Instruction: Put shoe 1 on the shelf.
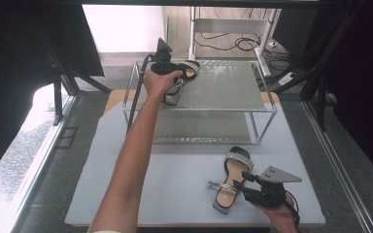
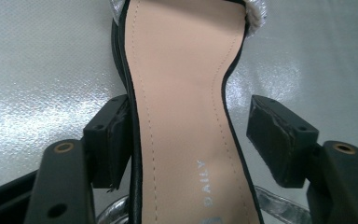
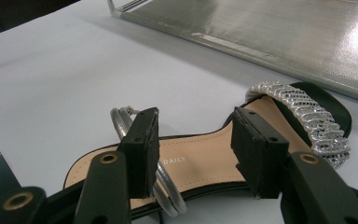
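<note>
sandal (image 2: 182, 112): black, tan insole, on shelf (image 2: 37, 70) | set betw. left gripper (image 2: 191, 135) jaws, spread, right-hand pad clear | right gripper (image 3: 196, 149): spread over 2nd sandal (image 3: 205, 163), none gripped

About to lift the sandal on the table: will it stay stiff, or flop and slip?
The sandal has a thin flat sole, so it probably flexes little and feels light. Its loose silver ankle strap may dangle. The smooth insole could slide between the right gripper pads.

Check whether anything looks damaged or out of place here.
The pads on the left gripper's fingers look worn, with chipped, peeling edges. The two sandals are apart: one on the rack's top shelf, the other on the table.
</note>
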Motion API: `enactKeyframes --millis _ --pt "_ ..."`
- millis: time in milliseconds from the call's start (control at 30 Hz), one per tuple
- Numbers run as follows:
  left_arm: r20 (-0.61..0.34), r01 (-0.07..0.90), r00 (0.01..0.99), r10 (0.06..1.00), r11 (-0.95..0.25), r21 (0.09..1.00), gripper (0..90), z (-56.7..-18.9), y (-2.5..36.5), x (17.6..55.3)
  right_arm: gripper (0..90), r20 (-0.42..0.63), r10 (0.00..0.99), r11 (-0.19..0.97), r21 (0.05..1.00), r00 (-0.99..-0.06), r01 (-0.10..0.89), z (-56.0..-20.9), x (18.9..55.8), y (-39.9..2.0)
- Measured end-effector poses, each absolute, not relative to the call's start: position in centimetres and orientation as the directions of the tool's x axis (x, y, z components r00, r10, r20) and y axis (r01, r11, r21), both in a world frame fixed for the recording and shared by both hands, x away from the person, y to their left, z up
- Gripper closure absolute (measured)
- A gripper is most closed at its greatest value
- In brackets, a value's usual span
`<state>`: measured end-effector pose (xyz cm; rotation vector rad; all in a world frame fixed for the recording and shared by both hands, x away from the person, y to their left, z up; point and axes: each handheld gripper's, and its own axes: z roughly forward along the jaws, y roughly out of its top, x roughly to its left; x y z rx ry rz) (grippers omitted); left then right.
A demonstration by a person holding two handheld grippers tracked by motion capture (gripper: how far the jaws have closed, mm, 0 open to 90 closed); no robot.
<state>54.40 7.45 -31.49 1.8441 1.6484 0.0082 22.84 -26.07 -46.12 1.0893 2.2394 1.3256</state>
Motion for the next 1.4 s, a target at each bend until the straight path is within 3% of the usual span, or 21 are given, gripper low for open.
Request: enactKeyframes --millis 333,567,633,900,1133,1233,1400 --pt "-0.418 0.853 0.214 0.883 0.04 0.521 20.0 -31.0 7.5 54.0 51.7 0.096 0.745 0.282 0.851 -0.66 0.442 -46.0 22.8 -26.2" --pt "-0.365 0.792 0.247 0.897 0.03 0.61 20.1 -29.4 8.1 52.7 51.6 0.096 0.747 0.279 0.853 -0.658 0.441 -45.9 22.8 -26.3" --pt "-0.326 0.749 0.299 0.897 -0.009 0.663 21.3 -28.3 8.5 51.2 51.6 0.101 0.748 0.272 0.855 -0.656 0.443 -45.8 22.7 -26.3" --pt "-0.326 0.675 0.467 0.822 -0.094 0.732 25.2 -26.9 11.0 45.6 52.7 0.08 0.757 0.269 0.866 -0.649 0.421 -45.5 22.3 -26.1" --pt "-0.317 0.635 0.554 0.77 -0.144 0.759 26.6 -27.5 12.9 41.5 54.0 0.085 0.755 0.255 0.876 -0.651 0.41 -45.2 22.0 -25.9" --pt "-0.314 0.61 0.593 0.741 -0.16 0.776 31.1 -28.4 13.8 39.2 56.9 0.084 0.75 0.25 0.882 -0.656 0.399 -45.1 21.9 -25.8" --pt "-0.297 0.6 0.609 0.735 -0.182 0.779 33.3 -29.8 14.5 37.2 58.2 0.082 0.747 0.25 0.884 -0.66 0.394 -45.1 21.7 -25.4"
